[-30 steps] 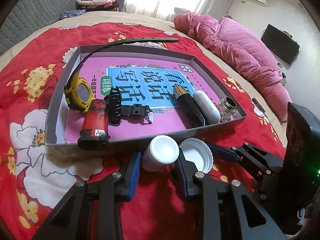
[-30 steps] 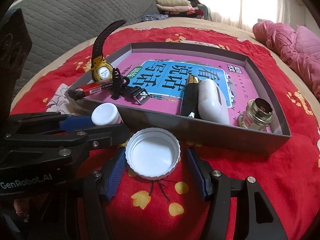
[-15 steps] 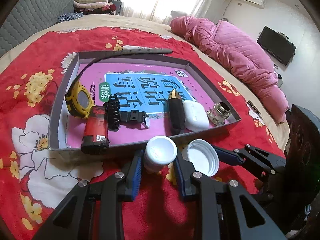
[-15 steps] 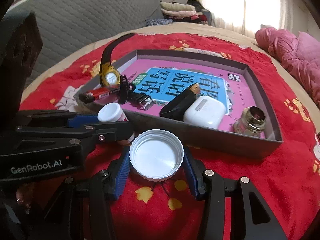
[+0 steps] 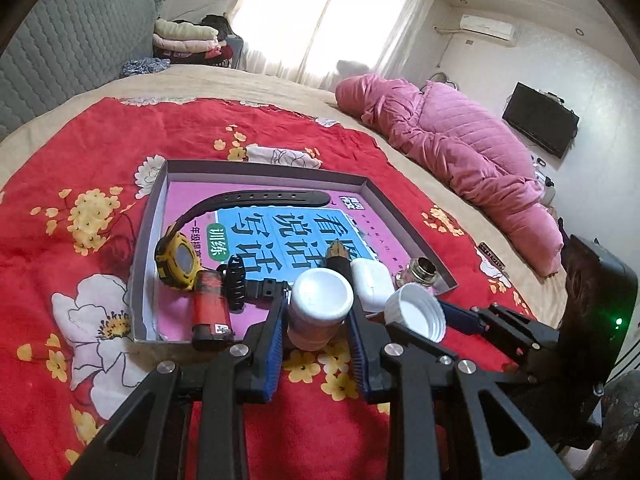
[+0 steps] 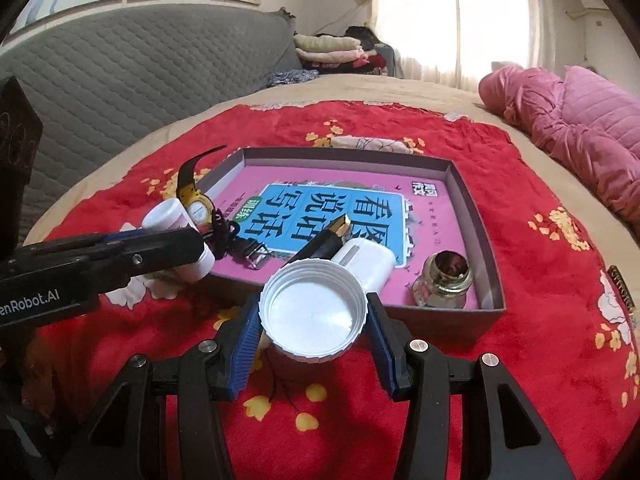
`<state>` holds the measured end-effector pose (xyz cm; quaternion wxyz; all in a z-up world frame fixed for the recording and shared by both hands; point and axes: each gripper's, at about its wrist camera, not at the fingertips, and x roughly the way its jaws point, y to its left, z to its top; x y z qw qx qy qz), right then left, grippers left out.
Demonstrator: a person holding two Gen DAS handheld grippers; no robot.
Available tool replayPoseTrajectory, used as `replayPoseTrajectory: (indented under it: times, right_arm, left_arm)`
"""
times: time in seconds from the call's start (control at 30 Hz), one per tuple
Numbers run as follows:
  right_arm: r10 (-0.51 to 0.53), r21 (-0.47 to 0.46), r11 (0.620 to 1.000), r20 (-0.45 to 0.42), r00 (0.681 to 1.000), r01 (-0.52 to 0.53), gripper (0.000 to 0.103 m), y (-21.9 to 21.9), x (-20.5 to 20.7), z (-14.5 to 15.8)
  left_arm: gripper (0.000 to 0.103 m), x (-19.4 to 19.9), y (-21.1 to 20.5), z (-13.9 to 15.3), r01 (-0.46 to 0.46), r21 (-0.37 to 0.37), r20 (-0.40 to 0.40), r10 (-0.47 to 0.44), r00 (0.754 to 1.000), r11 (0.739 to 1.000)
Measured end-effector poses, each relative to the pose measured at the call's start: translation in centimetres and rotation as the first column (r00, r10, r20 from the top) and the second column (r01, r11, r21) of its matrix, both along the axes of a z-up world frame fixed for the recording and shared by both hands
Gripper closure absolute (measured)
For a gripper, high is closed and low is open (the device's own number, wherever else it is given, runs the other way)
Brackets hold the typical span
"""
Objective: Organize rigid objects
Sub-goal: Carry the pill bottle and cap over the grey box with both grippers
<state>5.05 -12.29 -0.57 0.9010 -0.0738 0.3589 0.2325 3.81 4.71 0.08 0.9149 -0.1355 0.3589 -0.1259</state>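
Right wrist view: white cap (image 6: pixel 313 312) clamped between right hand-held gripper (image 6: pixel 313 330) pads.

Both wrist views close over tray (image 5: pixel 404 216)

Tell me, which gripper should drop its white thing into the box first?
Probably the right gripper. Its white cap is gripped and hangs just in front of the grey box wall, with bare pink floor beyond. The left gripper grips the small white bottle near the crowded watch corner.
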Motion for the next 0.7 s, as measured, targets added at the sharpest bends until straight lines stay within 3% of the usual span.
replayPoseTrajectory:
  times: [0.7]
  right_arm:
    - [-0.088,0.009,0.996,0.054,0.995,0.088,0.052,-0.9,2.9,0.7]
  left_arm:
    - [0.074,2.1,0.4,-1.1,-0.034,0.029,0.012,0.034,0.999,0.999]
